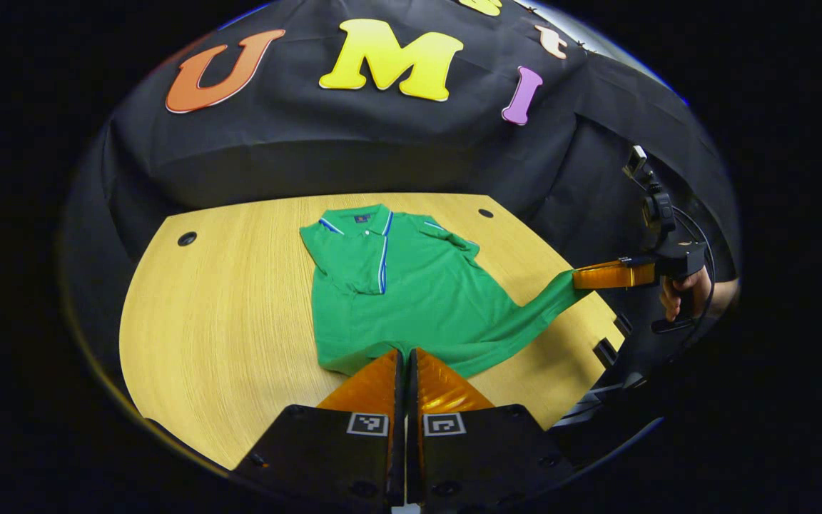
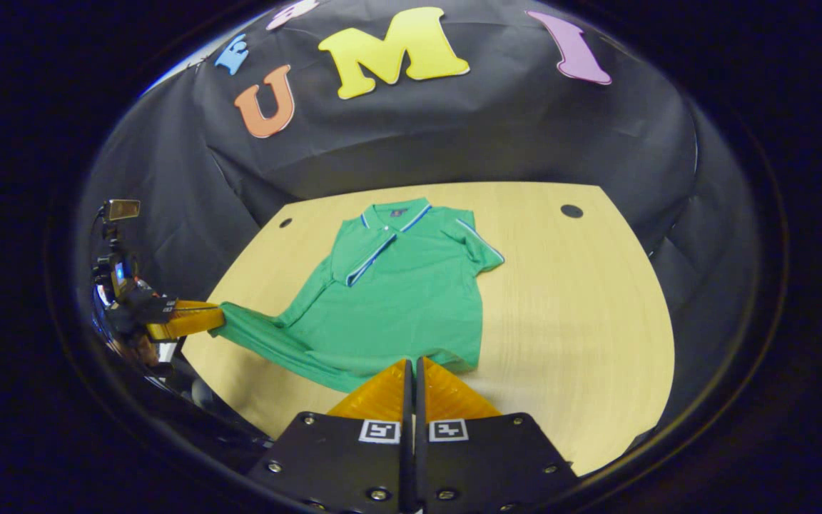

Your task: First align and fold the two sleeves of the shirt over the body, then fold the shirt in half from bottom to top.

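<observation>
The green shirt [image 1: 411, 293] lies flat on the bench [image 1: 225, 321], collar toward the booth wall, long axis running away from the viewer. The left hand-held gripper [image 1: 404, 355] pinches its left hem corner; the right hand-held gripper [image 2: 411, 364] pinches the right hem corner.

You have a light wooden table [image 1: 225, 314] with a curved near edge and round dark holes [image 1: 187, 238] near its far corners. Your green shirt [image 1: 411, 300] lies on it, collar toward the wall, hem corners pulled outward.
</observation>
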Motion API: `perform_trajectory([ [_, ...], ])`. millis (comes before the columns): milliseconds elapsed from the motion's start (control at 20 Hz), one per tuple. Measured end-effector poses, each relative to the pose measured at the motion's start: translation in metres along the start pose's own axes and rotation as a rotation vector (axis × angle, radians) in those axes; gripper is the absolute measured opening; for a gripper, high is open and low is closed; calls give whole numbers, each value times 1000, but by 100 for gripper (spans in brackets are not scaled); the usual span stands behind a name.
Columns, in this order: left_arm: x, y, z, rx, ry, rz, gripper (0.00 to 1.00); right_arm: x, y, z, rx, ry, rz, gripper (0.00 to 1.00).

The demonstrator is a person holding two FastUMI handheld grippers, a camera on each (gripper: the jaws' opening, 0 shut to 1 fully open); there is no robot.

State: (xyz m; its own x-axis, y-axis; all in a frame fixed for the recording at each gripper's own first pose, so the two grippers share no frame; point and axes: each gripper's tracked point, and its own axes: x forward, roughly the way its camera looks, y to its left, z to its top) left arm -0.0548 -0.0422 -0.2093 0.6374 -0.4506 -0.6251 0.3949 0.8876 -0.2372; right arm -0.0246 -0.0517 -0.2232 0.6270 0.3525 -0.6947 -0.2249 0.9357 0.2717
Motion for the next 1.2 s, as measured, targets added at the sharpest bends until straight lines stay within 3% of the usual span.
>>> perform_trajectory([
  [600, 22, 31, 99, 34, -134, 50, 4, 15, -2, 95, -42, -119, 24, 1],
  [1200, 47, 47, 136, 27, -157, 69, 4, 42, -4, 156, -91, -169, 39, 1],
])
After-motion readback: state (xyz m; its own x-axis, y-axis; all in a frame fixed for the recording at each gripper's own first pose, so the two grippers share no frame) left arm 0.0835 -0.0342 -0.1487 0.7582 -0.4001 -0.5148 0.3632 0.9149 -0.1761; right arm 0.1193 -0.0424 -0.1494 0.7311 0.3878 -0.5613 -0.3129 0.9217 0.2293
